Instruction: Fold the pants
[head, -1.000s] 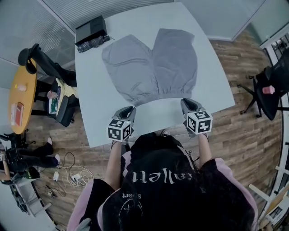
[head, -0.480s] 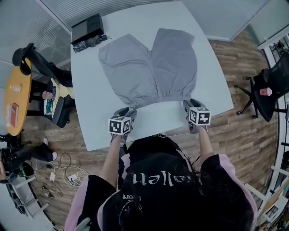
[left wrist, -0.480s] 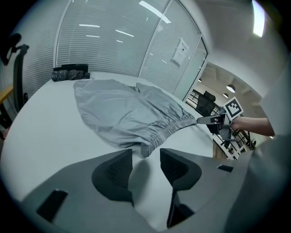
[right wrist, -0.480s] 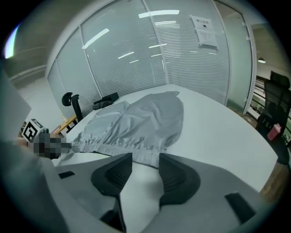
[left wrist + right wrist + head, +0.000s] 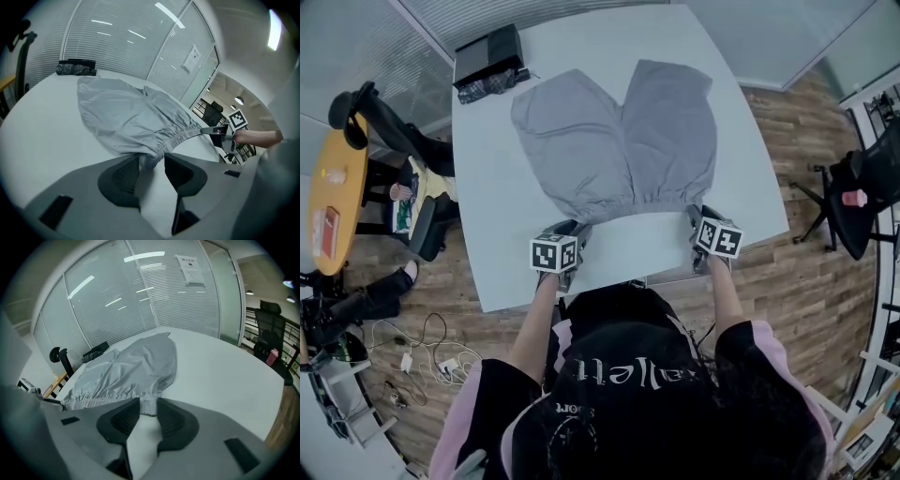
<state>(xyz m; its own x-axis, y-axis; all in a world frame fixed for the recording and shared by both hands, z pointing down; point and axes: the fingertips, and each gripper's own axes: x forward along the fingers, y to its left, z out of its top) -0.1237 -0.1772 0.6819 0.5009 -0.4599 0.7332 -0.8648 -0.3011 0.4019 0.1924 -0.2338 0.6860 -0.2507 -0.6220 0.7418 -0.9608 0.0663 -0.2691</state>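
Grey pants (image 5: pixel 619 141) lie spread flat on the white table (image 5: pixel 502 244), legs pointing away and the elastic waistband nearest me. My left gripper (image 5: pixel 566 228) stands open at the waistband's left corner. In the left gripper view that corner of the pants (image 5: pixel 131 117) lies between the jaws of the left gripper (image 5: pixel 152 164), with a gap beside it. My right gripper (image 5: pixel 700 214) is at the right corner. Its jaws are closing, and the right gripper view shows the waistband end of the pants (image 5: pixel 136 364) between the pads of the right gripper (image 5: pixel 147 411).
A black box (image 5: pixel 487 54) and a dark bundle (image 5: pixel 492 86) sit at the table's far left corner. A yellow round table (image 5: pixel 333 202) and a black chair (image 5: pixel 384 122) stand at left, another chair (image 5: pixel 862 178) at right. Glass walls lie beyond.
Both grippers have come down and forward from above the table's near edge to the waistband corners. Their jaws, shut before, now stand apart around the cloth.
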